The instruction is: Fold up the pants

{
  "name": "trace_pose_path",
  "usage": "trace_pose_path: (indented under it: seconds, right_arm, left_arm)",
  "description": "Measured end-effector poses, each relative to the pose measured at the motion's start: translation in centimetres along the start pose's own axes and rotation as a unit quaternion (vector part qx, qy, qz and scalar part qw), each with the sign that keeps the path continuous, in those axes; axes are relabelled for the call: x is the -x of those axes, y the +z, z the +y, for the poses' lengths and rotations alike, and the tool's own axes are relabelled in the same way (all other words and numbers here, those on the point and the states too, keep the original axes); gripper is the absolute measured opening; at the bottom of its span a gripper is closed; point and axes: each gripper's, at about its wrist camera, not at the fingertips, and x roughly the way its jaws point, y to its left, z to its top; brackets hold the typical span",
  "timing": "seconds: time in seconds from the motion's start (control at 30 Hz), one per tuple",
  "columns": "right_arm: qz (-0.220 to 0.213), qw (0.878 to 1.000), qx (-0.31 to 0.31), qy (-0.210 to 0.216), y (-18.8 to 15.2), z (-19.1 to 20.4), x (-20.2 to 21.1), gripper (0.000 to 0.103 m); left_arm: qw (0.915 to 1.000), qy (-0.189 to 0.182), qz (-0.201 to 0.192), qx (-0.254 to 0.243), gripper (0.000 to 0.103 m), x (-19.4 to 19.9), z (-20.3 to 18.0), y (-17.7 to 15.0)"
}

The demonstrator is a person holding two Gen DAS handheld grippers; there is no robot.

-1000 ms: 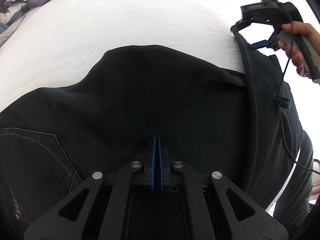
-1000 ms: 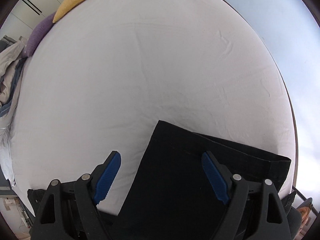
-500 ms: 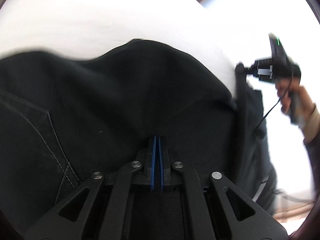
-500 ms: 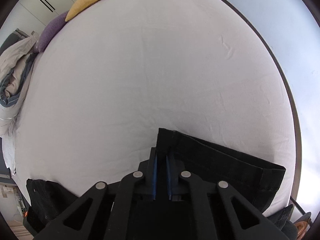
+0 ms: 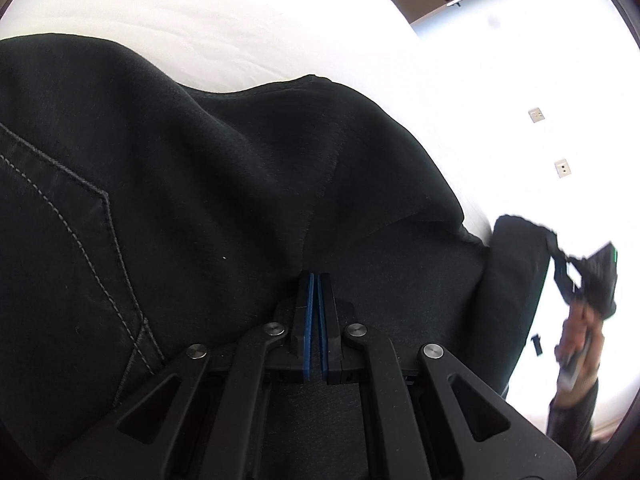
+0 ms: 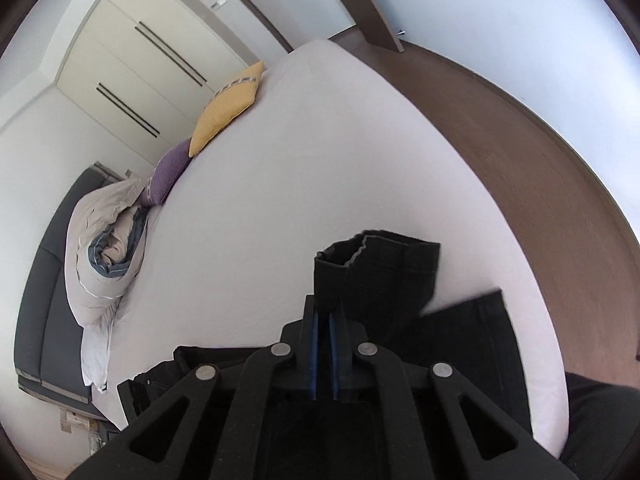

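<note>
Left claw [image 5: 314,280] is pinched tight on the pants [image 5: 168,184], blue pads nearly touching with a fold of black cloth between them, waist end by the look of the pocket stitching off to the claw's left. Right claw [image 6: 324,312] is likewise clamped, narrow gap, gripping a leg cuff [image 6: 372,268] that stands up just ahead of the tips, hem open toward the camera. Second cuff [image 6: 472,320] hangs a bit right of it, blurred. From the left claw I see my right hand [image 5: 580,344] and its tool off to the far right, with the leg fabric draped between us. Pants look partly lifted off the bed [image 6: 320,152], which spreads white ahead of both claws. Beyond it, left and far from the right claw: crumpled duvet [image 6: 104,248], purple pillow [image 6: 170,172], yellow pillow [image 6: 228,108], then wardrobe doors [image 6: 132,52]. I judge this as the lift-and-carry step of a lengthwise fold, bringing cuffs toward the waist. Next move calls for keeping both grips firm, holding tension so the cloth doesn't sag, and lining hems up with the waistband before lowering onto the bed.
</note>
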Motion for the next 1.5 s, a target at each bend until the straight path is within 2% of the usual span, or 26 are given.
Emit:
trace_pose_path:
  seconds: [0.1, 0.23, 0.37, 0.63, 0.67, 0.9, 1.07, 1.13, 1.27, 1.3, 1.33, 1.4, 1.5]
  right_arm:
    - [-0.017, 0.999, -0.025, -0.018, -3.7, -3.5, 2.6, 0.006]
    - [-0.005, 0.996, -0.079, -0.043, -9.7, -7.7, 3.7, 0.005]
    - [0.012, 0.986, -0.164, -0.027, -12.5, -11.6, 3.4, 0.005]
    - [-0.003, 0.984, -0.18, -0.01, -13.8, -12.0, 3.7, 0.004]
    - [-0.003, 0.983, -0.181, -0.01, -13.9, -12.1, 3.8, 0.004]
    - [0.002, 0.98, -0.201, -0.003, -15.1, -12.2, 3.7, 0.004]
    - [0.013, 0.981, -0.195, 0.0, -15.2, -12.3, 3.5, 0.004]
    - [0.013, 0.978, -0.209, 0.003, -15.6, -12.9, 3.8, 0.004]
    - [0.028, 0.982, -0.187, -0.018, -15.8, -12.2, 4.6, 0.007]
    - [0.034, 0.982, -0.182, -0.031, -15.8, -12.0, 5.1, 0.008]
    - [0.041, 0.982, -0.18, -0.05, -16.0, -11.9, 5.6, 0.015]
    - [0.058, 0.979, -0.178, -0.082, -16.1, -11.6, 7.0, 0.017]
    - [0.029, 0.984, -0.152, -0.085, -15.0, -10.2, 9.6, 0.017]
  left_arm:
    - [0.9999, 0.009, 0.007, 0.004, 0.002, 0.2, 0.0, 0.4]
    - [0.9991, 0.017, 0.014, 0.035, 0.002, 0.3, 0.1, 1.0]
    - [0.9978, 0.014, 0.014, 0.063, 0.003, 0.8, 0.6, 1.4]
    - [0.9966, 0.041, -0.006, 0.072, 0.002, 2.1, -0.2, 1.0]
    - [0.9967, 0.046, -0.007, 0.067, 0.002, 2.2, -0.9, 0.2]
    - [0.9967, 0.079, -0.003, 0.02, 0.003, 2.2, -3.0, 0.7]
    - [0.9972, 0.066, -0.009, 0.034, 0.003, 2.4, -2.7, 0.5]
    - [0.9976, 0.056, -0.01, 0.04, 0.003, 3.1, -1.8, 0.4]
    - [0.9977, 0.047, -0.016, 0.046, 0.003, 3.1, -0.9, 0.4]
    - [0.9977, 0.046, -0.018, 0.046, 0.003, 3.2, -0.8, 0.3]
    - [0.9977, 0.045, -0.02, 0.047, 0.003, 3.2, -0.6, 0.1]
    - [0.9977, 0.047, -0.022, 0.043, 0.003, 3.3, -0.6, 0.0]
    - [0.9976, 0.053, -0.024, 0.038, 0.003, 3.4, -0.8, -0.2]
